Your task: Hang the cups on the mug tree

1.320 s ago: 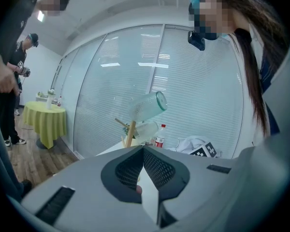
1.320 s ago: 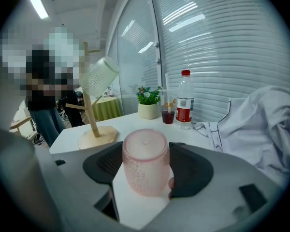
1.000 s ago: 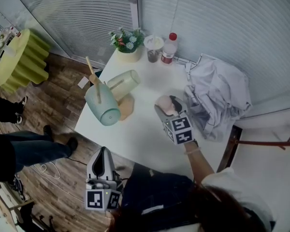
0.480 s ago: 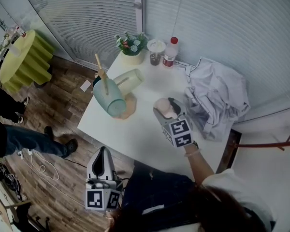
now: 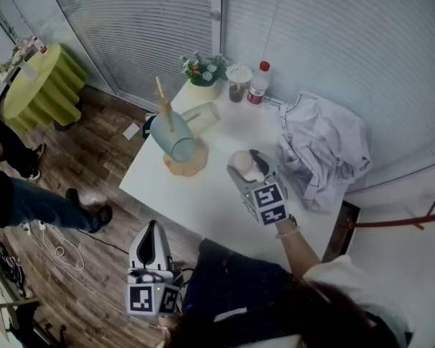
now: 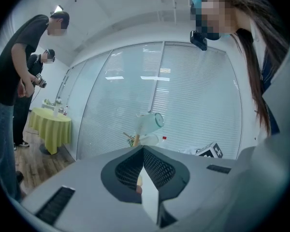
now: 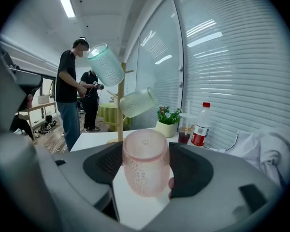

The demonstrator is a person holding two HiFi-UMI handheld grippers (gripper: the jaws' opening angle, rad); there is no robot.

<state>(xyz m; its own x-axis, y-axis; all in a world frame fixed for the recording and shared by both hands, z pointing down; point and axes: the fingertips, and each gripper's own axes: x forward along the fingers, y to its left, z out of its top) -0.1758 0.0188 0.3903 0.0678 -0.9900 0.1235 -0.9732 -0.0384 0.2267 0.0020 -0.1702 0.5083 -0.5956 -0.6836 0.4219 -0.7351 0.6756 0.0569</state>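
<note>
Your right claw [image 7: 146, 170] is squeezing the upturned pink dimpled plastic cup [image 7: 145, 153], seemingly standing on the white tabletop [image 5: 196, 191]; your left claw [image 6: 144, 178] is hanging closed.

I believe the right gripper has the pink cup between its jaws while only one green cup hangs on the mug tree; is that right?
Not quite: two green cups hang on the mug tree, as the right gripper view shows. The right gripper does have the pink cup between its jaws.
</note>
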